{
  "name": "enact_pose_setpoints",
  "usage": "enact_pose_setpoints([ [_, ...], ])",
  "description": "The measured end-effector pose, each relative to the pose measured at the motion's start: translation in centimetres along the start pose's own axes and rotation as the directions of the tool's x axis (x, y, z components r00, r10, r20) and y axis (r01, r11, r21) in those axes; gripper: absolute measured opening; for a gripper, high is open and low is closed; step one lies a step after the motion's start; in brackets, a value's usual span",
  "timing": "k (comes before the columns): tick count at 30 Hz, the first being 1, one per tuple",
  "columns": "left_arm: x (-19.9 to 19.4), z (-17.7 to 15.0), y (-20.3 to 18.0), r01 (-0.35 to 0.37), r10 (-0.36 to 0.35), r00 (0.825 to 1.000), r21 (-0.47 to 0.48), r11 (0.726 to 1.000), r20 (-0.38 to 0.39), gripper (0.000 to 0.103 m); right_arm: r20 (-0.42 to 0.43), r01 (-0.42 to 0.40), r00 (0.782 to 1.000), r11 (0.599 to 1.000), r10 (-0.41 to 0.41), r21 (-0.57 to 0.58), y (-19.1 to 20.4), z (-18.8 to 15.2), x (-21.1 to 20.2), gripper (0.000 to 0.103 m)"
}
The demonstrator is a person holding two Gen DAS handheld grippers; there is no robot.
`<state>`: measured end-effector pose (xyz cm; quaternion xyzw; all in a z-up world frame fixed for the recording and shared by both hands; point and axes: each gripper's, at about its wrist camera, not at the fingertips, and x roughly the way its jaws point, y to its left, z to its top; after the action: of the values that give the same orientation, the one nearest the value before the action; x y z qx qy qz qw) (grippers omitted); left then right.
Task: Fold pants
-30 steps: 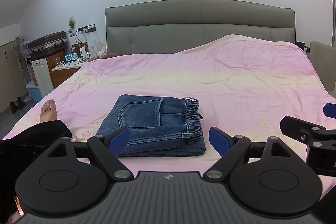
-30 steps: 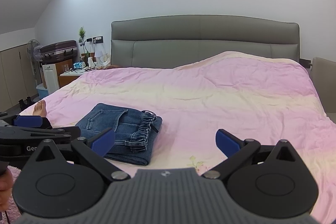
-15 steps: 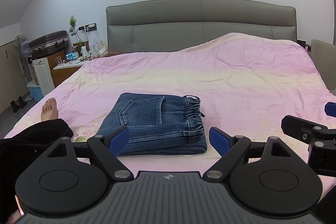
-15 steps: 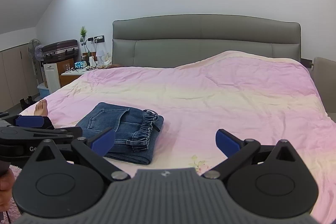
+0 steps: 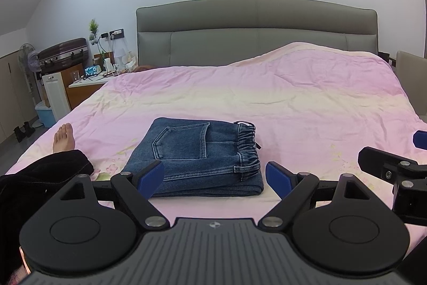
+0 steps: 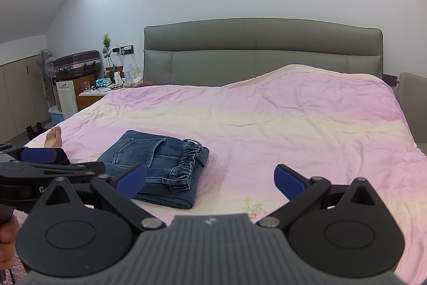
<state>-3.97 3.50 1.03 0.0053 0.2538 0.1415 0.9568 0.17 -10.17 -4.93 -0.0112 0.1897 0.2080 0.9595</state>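
Pink bed [image 5: 293,103] – folded pants [image 5: 197,156] straight ahead of left gripper [image 5: 214,175], long axis left-right; right gripper [image 6: 210,179] farther right – both wide open, empty.

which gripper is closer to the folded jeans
Left. The left gripper sits open straight in front of the jeans, its fingers framing them. The right gripper, also open, is off to their right over bare bedspread.

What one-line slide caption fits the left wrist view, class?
Folded denim pants lie on the pink bedspread beyond the open left gripper, which holds nothing.
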Motion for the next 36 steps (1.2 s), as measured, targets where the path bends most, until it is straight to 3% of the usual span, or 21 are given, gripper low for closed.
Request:
enact_pose_setpoints([
  [36,-0.6,-0.27,-0.39,-0.02,0.02,1.0,0.003,1.0,0.004,0.1,-0.012,-0.026,1.0,1.0,0.026,-0.01,-0.08,-0.22,-0.04,0.098],
])
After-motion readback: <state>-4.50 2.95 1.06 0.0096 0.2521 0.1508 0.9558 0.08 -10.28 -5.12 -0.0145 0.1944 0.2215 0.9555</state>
